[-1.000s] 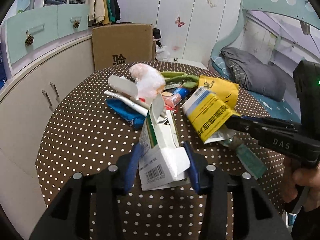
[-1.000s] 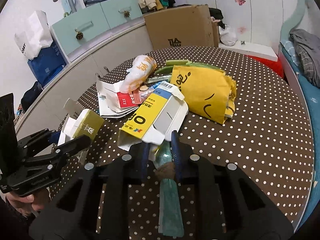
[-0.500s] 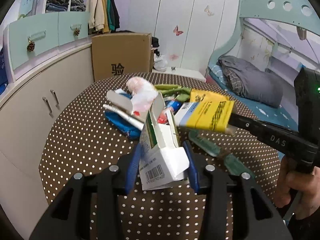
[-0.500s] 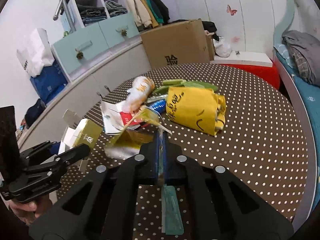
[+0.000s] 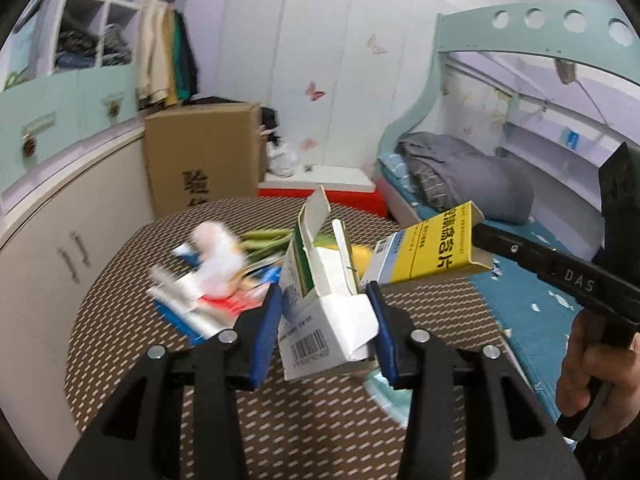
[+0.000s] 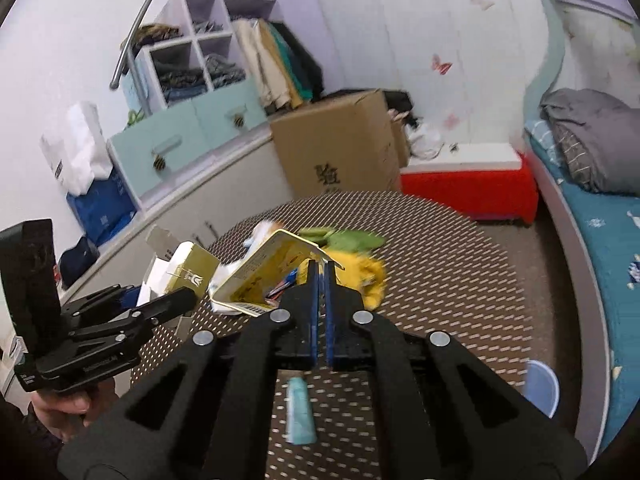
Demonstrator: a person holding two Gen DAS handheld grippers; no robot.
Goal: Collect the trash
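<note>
While the white carton (image 5: 324,316) is clamped between the left gripper (image 5: 326,320) pads, the yellow box (image 6: 276,268) is pinched at the right gripper (image 6: 322,276) tips.

Motion-blurred trash pile (image 5: 216,268) on dotted table (image 5: 120,320)

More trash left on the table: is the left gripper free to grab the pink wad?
Probably not: the left gripper is shut on the white carton, which fills its jaws; the pink wad lies beyond.
</note>
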